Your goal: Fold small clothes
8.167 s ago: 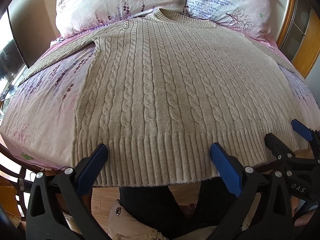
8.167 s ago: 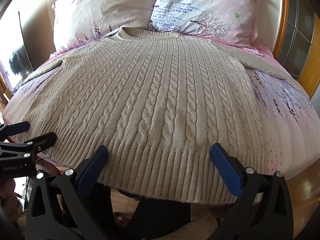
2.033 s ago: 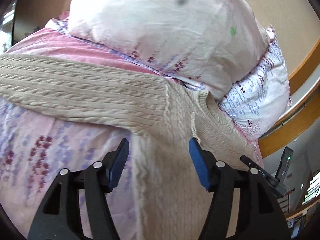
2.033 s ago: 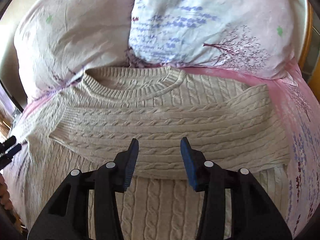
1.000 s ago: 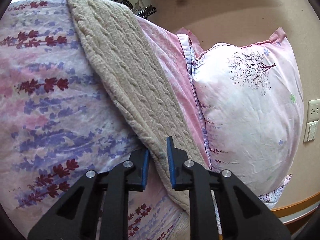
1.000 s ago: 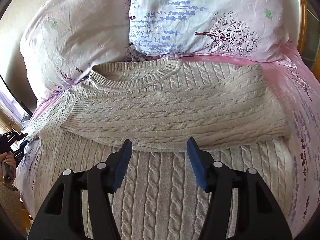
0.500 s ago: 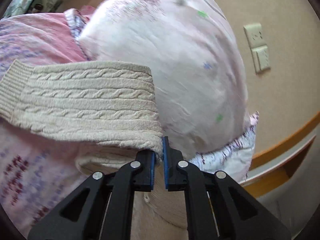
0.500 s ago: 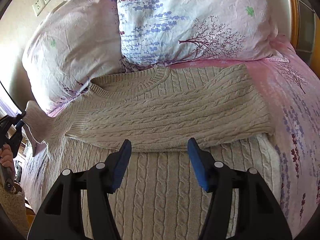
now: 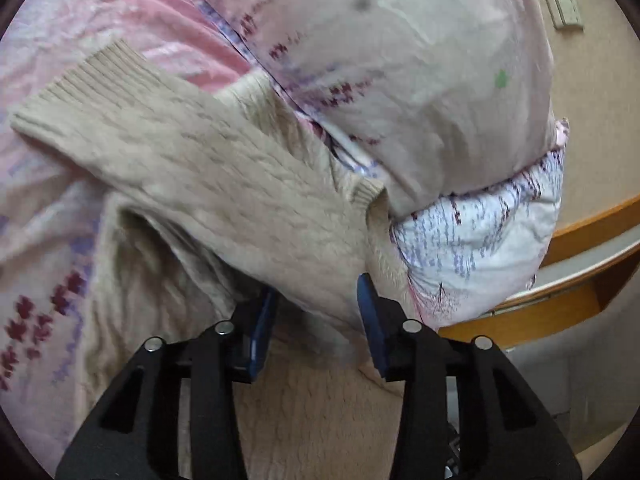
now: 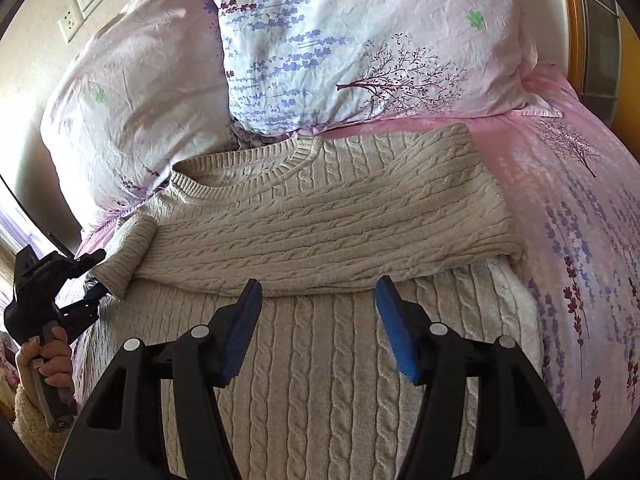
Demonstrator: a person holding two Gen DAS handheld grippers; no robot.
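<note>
A beige cable-knit sweater [image 10: 328, 344] lies flat on the bed, collar toward the pillows. Its right sleeve [image 10: 360, 224] is folded across the chest. Its left sleeve [image 9: 208, 168] is folded inward over the shoulder, ribbed cuff pointing left, and drapes between the jaws of my left gripper [image 9: 316, 312], which stand apart and open. The left gripper also shows in the right wrist view [image 10: 90, 276] at the sweater's left shoulder. My right gripper [image 10: 318, 312] is open and empty, hovering above the sweater's body just below the folded right sleeve.
Two floral pillows [image 10: 340, 48] lean at the head of the bed. The pink floral bedsheet [image 10: 580, 216] spreads to the right. A wooden headboard [image 9: 568, 308] runs behind. Wall sockets [image 10: 80, 4] sit at upper left.
My left gripper carried the left sleeve inward onto the sweater's shoulder and its jaws have opened. The right gripper stayed open and barely moved.
</note>
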